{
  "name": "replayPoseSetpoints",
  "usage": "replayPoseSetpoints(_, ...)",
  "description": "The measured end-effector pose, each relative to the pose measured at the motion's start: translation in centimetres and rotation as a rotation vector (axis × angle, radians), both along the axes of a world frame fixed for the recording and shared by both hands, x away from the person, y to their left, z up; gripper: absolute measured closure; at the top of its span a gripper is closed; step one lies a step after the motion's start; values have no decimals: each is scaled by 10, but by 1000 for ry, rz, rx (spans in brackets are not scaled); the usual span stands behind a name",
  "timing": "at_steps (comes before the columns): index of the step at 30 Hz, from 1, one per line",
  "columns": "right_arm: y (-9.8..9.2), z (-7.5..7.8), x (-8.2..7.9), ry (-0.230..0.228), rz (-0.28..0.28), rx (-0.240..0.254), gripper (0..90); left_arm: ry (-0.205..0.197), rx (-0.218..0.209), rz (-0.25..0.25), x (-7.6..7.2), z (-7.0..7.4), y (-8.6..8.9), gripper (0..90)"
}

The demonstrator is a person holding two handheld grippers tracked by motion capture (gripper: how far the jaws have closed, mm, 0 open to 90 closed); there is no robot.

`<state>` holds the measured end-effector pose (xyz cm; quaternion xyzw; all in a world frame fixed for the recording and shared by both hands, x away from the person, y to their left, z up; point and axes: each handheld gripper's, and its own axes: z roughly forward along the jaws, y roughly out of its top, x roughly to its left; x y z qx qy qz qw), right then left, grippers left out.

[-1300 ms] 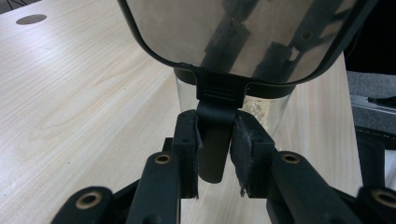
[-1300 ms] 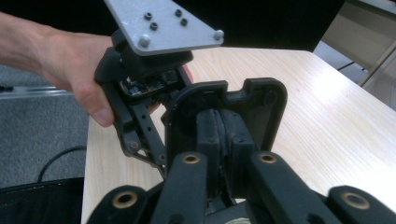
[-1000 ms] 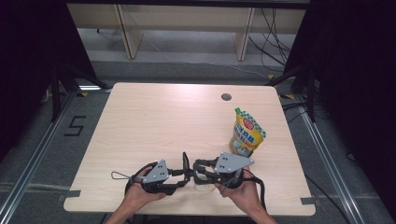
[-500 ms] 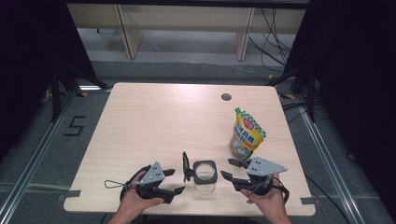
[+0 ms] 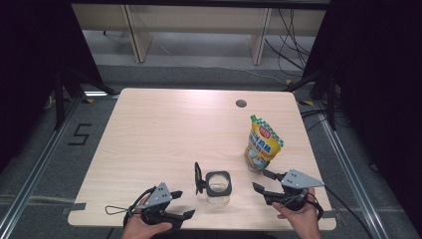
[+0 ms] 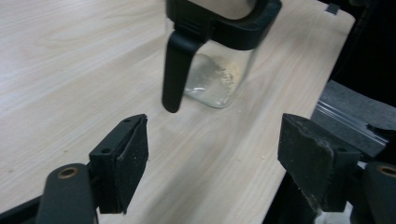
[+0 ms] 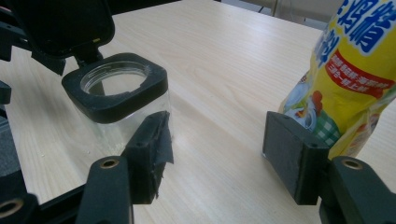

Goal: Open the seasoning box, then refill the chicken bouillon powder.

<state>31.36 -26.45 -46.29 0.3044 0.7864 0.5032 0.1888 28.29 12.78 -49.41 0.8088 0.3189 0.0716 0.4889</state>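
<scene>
A clear square jar (image 5: 218,187) with a black rim stands near the table's front edge, its hinged black lid (image 5: 198,178) flipped up on its left side. The jar (image 6: 219,70) holds a few crumbs at the bottom. My left gripper (image 5: 183,204) lies left of it, jaws just opened wide, nothing between them (image 6: 219,158). My right gripper (image 5: 261,181) sits to the jar's right; its jaws have also just been opening and hold nothing (image 7: 217,149). In the right gripper view the jar (image 7: 116,93) is ahead on the left and a yellow pouch (image 7: 355,79) on the right.
The yellow stand-up pouch (image 5: 262,144) stands upright behind the right gripper. A small round hole (image 5: 241,103) marks the wooden table (image 5: 164,129) near its far edge. Dark floor and rails run along both sides.
Both grippers were at the jar a second ago; they have let go and drawn apart to left and right. The jar now stands free with its lid up.
</scene>
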Motion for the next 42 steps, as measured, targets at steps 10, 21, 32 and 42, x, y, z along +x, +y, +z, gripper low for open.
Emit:
replayPoseSetpoints(10, -12, -7, 6, 56, -135, 17, 287, -10, 65, -12, -2, -5, -5, 218)
replayPoseSetpoints(21, -15, -15, 23, 24, -185, -11, 183, -16, 88, 16, 2, -13, -2, 210)
replayPoseSetpoints(32, -10, -20, 54, -27, -228, -20, 156, -7, 80, 12, 6, -16, -9, 210)
replayPoseSetpoints(42, 6, -30, 81, -95, -274, 26, 168, 1, 63, 27, 6, -16, -6, 212)
